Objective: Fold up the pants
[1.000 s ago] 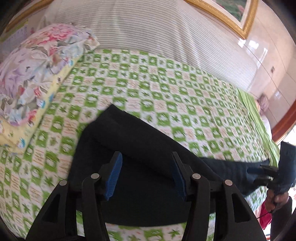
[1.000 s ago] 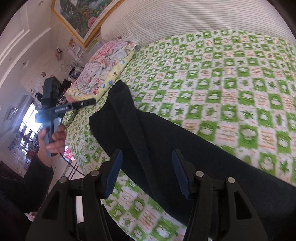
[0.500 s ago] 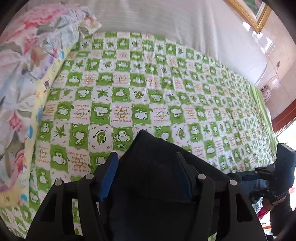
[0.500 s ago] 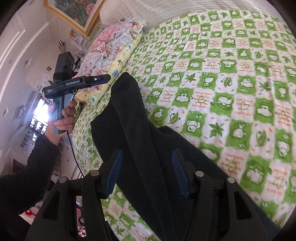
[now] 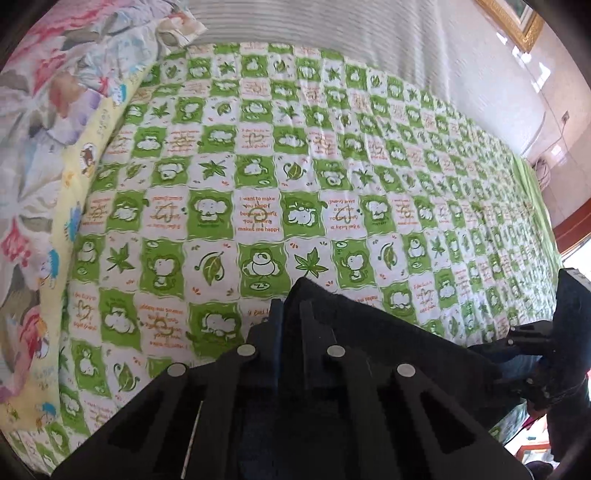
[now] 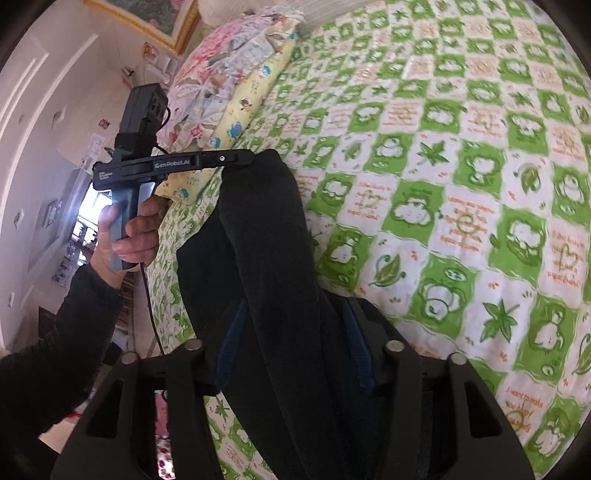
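Note:
The dark navy pants (image 5: 369, 343) lie on the green-and-white checked bedspread (image 5: 258, 184). My left gripper (image 5: 290, 314) is shut on a corner of the pants, its jaws close together with cloth between them. In the right wrist view that gripper (image 6: 243, 158) holds the corner (image 6: 273, 170) raised above the bed. My right gripper (image 6: 291, 332) is open, its blue pads either side of a ridge of the pants (image 6: 280, 295) that passes between them. The right gripper also shows at the right edge of the left wrist view (image 5: 517, 339).
A floral pillow (image 5: 44, 129) lies at the left of the bed and shows in the right wrist view (image 6: 229, 74). A striped headboard cushion (image 5: 332, 29) runs along the back. The bed's near edge and the floor show at lower left (image 6: 147, 332).
My left gripper has closed on the corner of the pants and lifted it. My right gripper has moved in along the pants, still open, with the cloth ridge now between its pads.

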Motion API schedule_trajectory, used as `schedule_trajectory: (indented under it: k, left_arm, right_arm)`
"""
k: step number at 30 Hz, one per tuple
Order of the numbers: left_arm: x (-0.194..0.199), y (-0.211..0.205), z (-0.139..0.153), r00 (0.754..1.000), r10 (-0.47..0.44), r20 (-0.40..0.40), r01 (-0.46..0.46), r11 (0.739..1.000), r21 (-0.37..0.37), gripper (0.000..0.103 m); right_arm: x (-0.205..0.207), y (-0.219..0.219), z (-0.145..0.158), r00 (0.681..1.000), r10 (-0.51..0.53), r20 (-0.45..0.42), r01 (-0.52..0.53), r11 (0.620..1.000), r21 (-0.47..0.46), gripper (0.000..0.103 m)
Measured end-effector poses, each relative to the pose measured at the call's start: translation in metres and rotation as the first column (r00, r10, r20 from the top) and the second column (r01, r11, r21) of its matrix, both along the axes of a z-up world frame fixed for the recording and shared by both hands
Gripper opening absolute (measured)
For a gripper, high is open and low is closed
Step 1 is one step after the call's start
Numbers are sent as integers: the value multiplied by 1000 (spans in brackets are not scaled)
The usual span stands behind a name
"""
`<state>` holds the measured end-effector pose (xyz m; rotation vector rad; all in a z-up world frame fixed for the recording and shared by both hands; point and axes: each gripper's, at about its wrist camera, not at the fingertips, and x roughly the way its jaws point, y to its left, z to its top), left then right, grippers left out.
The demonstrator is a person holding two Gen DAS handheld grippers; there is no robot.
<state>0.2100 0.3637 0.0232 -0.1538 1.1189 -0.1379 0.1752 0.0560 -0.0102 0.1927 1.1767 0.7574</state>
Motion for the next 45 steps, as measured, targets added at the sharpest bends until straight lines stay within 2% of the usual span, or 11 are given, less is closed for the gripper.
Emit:
schedule_trajectory:
  k: [6,20,23,25,27,34,37,39,41,43,45]
  left_arm:
    - [-50,0,35,992,34,122,-33,999,-2,3]
    - [-166,16,3,980,174,101,-162,980,-119,3]
    - [-164,14,10,978,178,110,-164,979,-123,7]
    - [-148,13,21,975,186,125,-173,979,-107,26]
    - [-130,13,31,973,170,154,-157,983,-94,56]
    - [-38,1,33,992,17,121,-10,998,-57,72]
    - [-10,2,10,999,11,39,-9,999,-52,66]
    - [-8,3,1,1000,14,19,-13,999,-53,38]
    - [-19,4,2,999,23,48,-22,999,-36,6]
    - [-34,8,7,996,38,79,-34,998,-54,5]
    - [-54,10,15,993,57,107,-52,997,-51,3]
  right_arm:
    - [-21,7,24,995,27,98,-29,999,17,7]
    - [-81,52,22,978,158,139,-156,987,-26,6]
    - [-71,47,32,977,77,197,-59,994,-93,27]
    - [-59,42,35,980,32,198,-14,996,-89,72]
    - [-50,38,35,977,-2,211,18,997,-75,75]
    - [-32,34,26,981,-23,192,37,997,-71,74]
    - [-18,35,14,990,-17,141,26,998,-65,74]
    - [-13,34,7,994,-11,109,17,999,-50,68]
    - [-13,35,7,995,1,102,3,999,-41,44]
    - [-18,36,8,995,16,100,-14,1000,-27,11]
    - [-24,37,10,996,40,81,-42,999,19,6]
